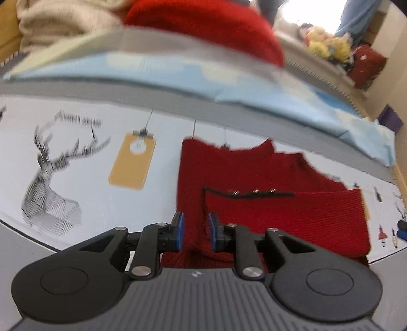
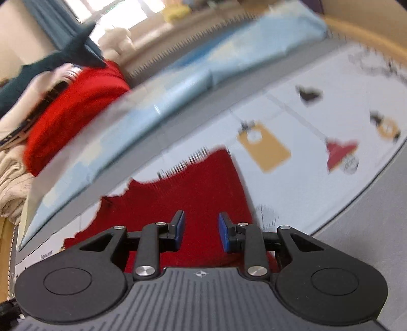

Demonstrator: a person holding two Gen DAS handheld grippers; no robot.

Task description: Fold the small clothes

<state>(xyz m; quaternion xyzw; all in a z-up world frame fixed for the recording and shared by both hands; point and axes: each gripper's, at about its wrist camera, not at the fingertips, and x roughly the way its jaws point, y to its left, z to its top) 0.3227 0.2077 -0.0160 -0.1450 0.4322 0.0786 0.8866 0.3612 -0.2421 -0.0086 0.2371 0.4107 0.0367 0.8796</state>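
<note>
A small red knit garment [image 1: 267,193] lies flat on a white printed cloth [image 1: 84,178], partly folded, with a black trim line carrying metal snaps [image 1: 249,194] across it. My left gripper [image 1: 195,233] is open just above the garment's near left edge, holding nothing. The garment also shows in the right wrist view [image 2: 183,188]. My right gripper [image 2: 201,233] is open above its near edge, its blue pads apart and empty.
A light blue folded sheet [image 1: 178,73] lies along the far side of the cloth. Behind it is a pile with a red knit [image 1: 208,28] and cream clothes [image 1: 58,23]. The cloth bears deer [image 1: 48,183] and tag [image 1: 132,163] prints. Stuffed toys [image 1: 328,48] sit far right.
</note>
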